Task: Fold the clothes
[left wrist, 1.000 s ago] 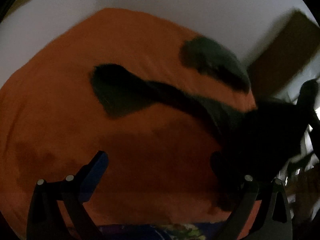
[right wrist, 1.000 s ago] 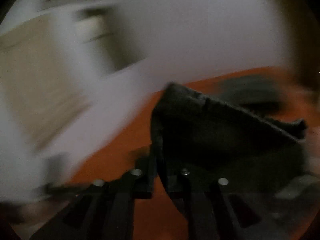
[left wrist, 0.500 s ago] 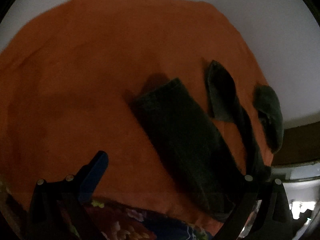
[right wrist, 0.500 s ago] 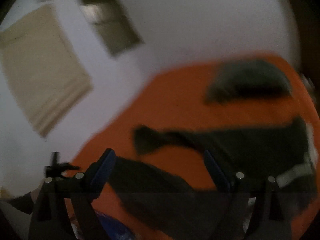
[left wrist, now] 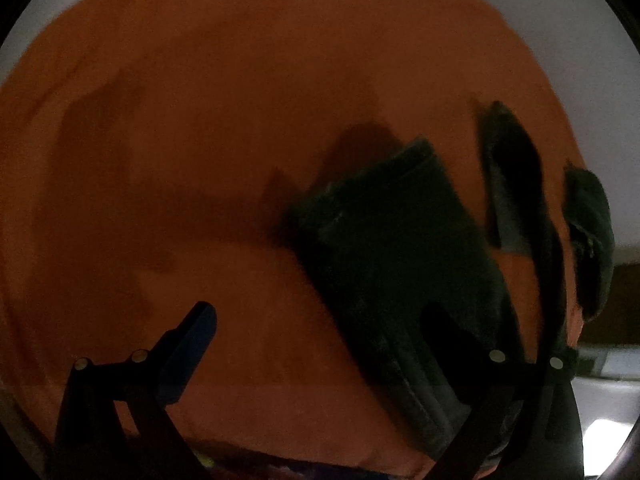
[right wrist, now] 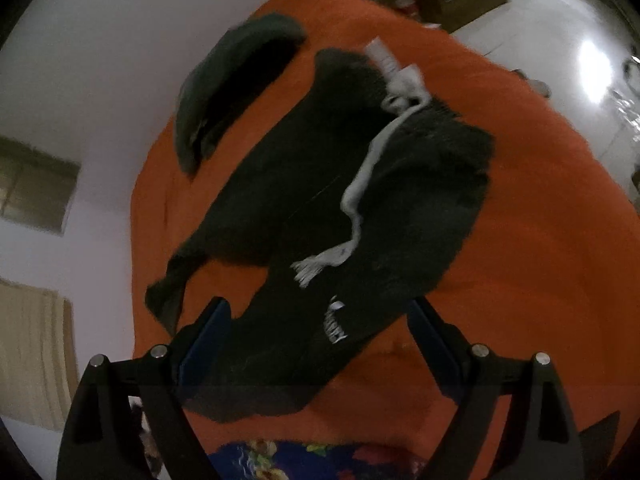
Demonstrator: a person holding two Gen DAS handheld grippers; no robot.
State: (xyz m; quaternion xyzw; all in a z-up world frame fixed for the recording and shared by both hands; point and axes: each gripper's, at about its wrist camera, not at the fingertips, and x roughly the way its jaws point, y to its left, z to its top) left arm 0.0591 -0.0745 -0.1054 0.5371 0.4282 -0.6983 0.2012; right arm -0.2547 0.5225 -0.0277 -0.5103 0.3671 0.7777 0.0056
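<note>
Although both grippers hang above the cloth with nothing between their fingers, the step in hand looks like laying the dark trousers [right wrist: 320, 208] out for a fold — that is a judgement, since the garment lies loose and only partly flat. The right gripper [right wrist: 320, 332] is spread wide just above the near leg end; the left gripper [left wrist: 324, 340] is spread too, its right finger in front of a leg end by the near edge of the orange bedspread [left wrist: 200, 140]. A next move would call for pinching a hem or the waistband squarely and drawing it over without dragging the rest, which the soft, heavy-looking fabric may resist.

The trousers lie across the middle of the bedspread, one leg reaching toward its near edge, the other splayed off toward the left edge, the waist farther back with a pale drawstring [right wrist: 360, 184] trailing over the front. Beyond them, near the far left corner, sits a second dark bundle [right wrist: 236, 84] — whether folded I cannot tell.
</note>
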